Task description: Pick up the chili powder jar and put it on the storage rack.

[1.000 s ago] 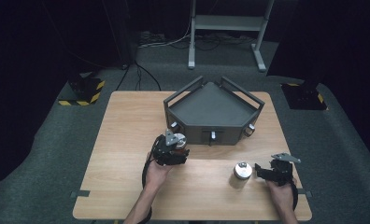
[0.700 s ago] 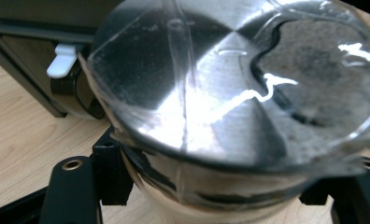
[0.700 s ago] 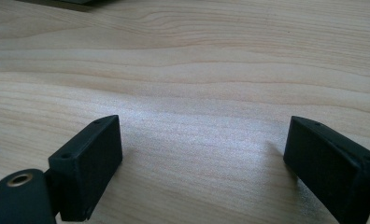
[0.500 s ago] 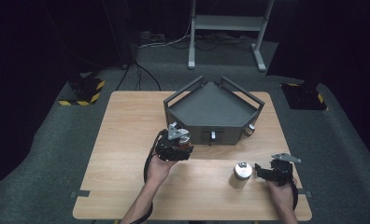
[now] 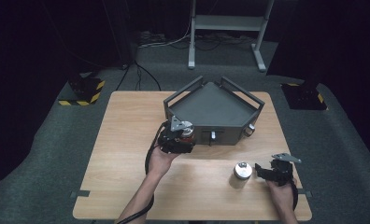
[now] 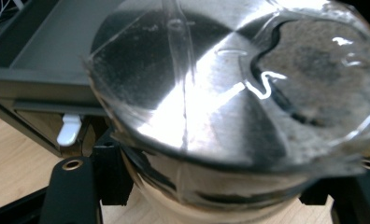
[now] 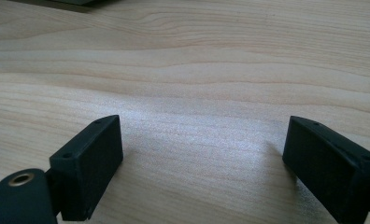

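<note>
The left claw (image 5: pixel 182 135) is clenched on a shiny metal canister (image 5: pixel 187 129), lifted and held just at the front wall of the grey five-sided tray (image 5: pixel 216 100) that stands toward the far middle of the wooden table (image 5: pixel 127 121). From the left gripper view, the canister (image 6: pixel 230 93) sits right up against the camera, its brushed lid covered by a clear plastic film with a torn, curling edge (the glare makes the finer detail hard to read). The black jaws press in on it low down on either side. Just beyond the claw to one side is the tray's dark wall, with a small white latch (image 6: pixel 70 129) on its front face, and the tray's flat grey floor (image 6: pixel 57 42) lies past the rim.

The right claw (image 5: pixel 262 171) rests low near the table's near right corner, its jaws spread apart and grasping nothing. A second metal canister (image 5: pixel 241 173) stands upright on the table just beside the tips of that claw, a slight gap between them as far as I can tell from above. In the right gripper view, the two black jaws stand wide apart over bare pale wood grain (image 7: pixel 188 70), and a dark edge shows at the far top left.
</note>
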### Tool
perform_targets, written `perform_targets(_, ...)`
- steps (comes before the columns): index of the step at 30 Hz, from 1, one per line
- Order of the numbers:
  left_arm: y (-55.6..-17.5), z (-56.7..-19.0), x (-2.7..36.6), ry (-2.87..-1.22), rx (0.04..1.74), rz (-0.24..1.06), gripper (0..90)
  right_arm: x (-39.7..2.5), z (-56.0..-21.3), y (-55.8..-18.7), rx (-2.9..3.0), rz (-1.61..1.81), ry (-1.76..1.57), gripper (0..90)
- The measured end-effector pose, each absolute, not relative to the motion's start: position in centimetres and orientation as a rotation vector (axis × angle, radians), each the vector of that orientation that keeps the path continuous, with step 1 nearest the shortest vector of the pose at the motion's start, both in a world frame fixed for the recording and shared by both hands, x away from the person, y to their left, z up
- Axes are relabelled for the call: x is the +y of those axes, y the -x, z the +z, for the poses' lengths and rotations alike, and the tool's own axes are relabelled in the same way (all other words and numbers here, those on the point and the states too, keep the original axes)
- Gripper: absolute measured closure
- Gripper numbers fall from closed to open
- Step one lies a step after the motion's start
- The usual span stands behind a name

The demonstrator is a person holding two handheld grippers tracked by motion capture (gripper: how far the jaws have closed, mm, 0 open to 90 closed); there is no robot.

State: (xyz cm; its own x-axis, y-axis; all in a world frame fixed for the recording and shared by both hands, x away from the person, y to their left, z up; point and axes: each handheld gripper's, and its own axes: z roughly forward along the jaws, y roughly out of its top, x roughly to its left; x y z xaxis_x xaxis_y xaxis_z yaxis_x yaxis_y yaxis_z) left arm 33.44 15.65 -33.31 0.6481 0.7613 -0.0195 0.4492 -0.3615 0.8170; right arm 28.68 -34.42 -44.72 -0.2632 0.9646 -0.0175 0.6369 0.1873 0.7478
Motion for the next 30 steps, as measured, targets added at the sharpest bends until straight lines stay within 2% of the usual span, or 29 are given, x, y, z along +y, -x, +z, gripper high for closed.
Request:
perform_targets(17,-36.2,-30.0,14.9,-1.977,0.931,0.492,30.3,-34.5,-44.7,-28.6,1.969,0.874,-1.498,12.6)
perform_targets(30,-38.5,-29.9,13.6,-1.959,0.992,0.529,30.2,-34.5,-44.8,-28.6,1.965,0.881,-1.504,12.7)
